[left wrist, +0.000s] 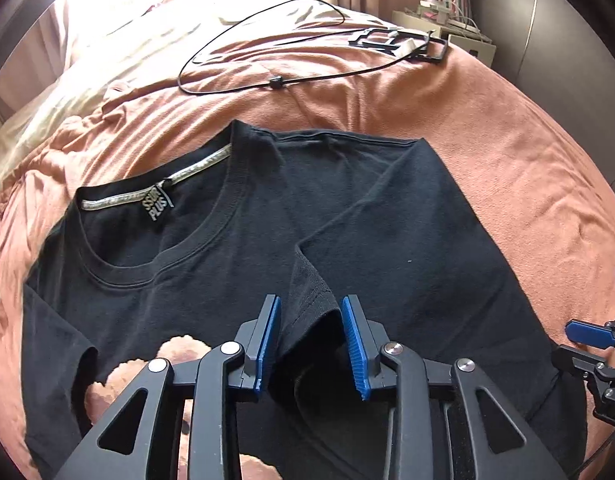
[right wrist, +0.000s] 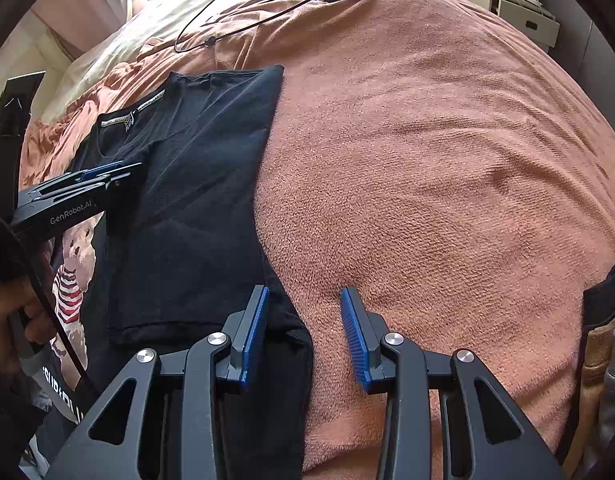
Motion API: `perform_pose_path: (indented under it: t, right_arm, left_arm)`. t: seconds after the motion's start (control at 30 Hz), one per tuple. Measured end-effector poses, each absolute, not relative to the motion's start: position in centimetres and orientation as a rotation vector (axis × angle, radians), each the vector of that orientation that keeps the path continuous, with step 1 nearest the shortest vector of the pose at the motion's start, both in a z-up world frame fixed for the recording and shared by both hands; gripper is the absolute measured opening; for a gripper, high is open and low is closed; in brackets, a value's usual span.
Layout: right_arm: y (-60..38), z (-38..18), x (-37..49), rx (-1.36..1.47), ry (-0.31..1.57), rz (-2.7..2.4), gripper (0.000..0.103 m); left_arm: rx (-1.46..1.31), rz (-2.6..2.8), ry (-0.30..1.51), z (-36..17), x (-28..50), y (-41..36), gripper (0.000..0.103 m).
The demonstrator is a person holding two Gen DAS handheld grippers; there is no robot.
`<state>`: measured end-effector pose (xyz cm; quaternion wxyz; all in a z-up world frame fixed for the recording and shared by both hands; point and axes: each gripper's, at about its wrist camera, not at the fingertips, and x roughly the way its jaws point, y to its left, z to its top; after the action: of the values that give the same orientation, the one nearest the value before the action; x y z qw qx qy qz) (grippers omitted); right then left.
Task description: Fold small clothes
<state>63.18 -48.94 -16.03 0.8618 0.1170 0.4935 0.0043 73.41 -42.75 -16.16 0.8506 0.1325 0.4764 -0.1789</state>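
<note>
— Black cotton, that is what we see first: the T-shirt [left wrist: 235, 264] lies flat on the bed's salmon blanket [left wrist: 487, 160], collar away from us, one side already folded in over the body.

— And our left gripper [left wrist: 311, 340]?

— Its blue pads stand apart, and the hem of the folded-in sleeve [left wrist: 311, 292] sits in the gap between them. We cannot see either pad pressing on the cloth.

— The right gripper [right wrist: 303, 332]?

— Also apart. It straddles the shirt's right-hand edge: black fabric lies under the left pad, bare blanket under the right one. Nothing is clamped.

— Anything else we can make out?

— A bear print [right wrist: 73, 280] shows on the shirt's front, partly under the left gripper. A hand [right wrist: 15, 320] at the picture's left edge grips that tool's handle. Farther up the bed, well apart from the shirt, a thin black cable [left wrist: 263, 40] loops across the blanket beside a black frame-like object [left wrist: 399, 42].
</note>
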Motion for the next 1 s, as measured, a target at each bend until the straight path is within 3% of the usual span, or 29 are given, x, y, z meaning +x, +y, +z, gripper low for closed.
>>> perform_pose_path:
  t: [0.43,0.73,1.0]
  right_arm:
    - [-48.9,-14.9,63.3,0.233,1.050,0.011,0.035]
    - [-46.9,-15.7,64.0,0.123,1.066,0.009,0.035]
    - [-46.7,-15.9,63.3,0.041,1.063,-0.045,0.035]
  left_arm:
    - [0.180,-0.259,1.032,-15.0,76.2,-35.9,0.028]
    - [0.236,-0.323,1.081,-17.4,75.5,-38.2,0.028]
    - [0.317,-0.235,1.070,-17.8,75.4,-38.0,0.037]
